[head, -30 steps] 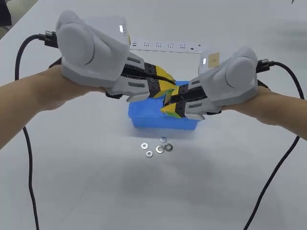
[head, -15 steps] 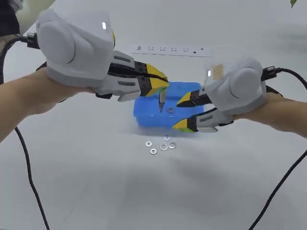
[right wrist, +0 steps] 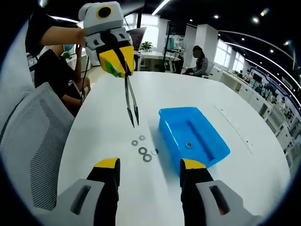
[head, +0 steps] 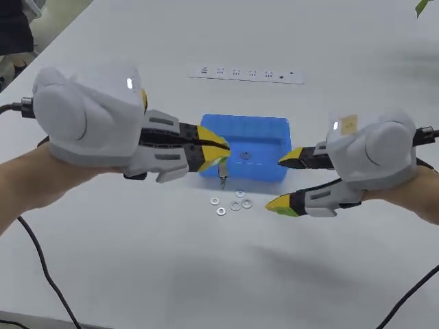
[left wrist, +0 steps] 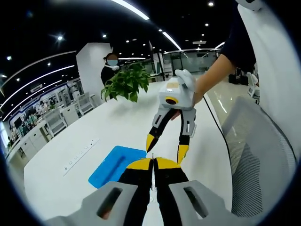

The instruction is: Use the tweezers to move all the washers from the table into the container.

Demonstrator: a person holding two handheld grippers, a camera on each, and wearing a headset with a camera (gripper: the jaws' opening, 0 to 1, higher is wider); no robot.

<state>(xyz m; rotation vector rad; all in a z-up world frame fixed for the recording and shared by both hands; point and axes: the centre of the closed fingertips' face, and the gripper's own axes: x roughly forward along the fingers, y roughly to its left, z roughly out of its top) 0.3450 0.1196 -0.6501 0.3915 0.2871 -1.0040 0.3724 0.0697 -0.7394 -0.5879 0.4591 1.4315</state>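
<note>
My left gripper is shut on metal tweezers that point down, tips just in front of the blue container. One washer lies inside the container. Several washers sit on the white table right below the tweezer tips. In the right gripper view the tweezers hang over the washers, beside the container. My right gripper stands open and holds nothing, right of the washers. In the left gripper view my shut left gripper faces the right gripper.
A white power strip lies behind the container. Black cables trail from both grippers across the table. A potted plant and seated people are farther off. A mesh chair back stands at the table's edge.
The two grippers have drawn apart and the right one has opened. The left gripper has carried the tweezers from over the container down to its front, above the loose washers.
</note>
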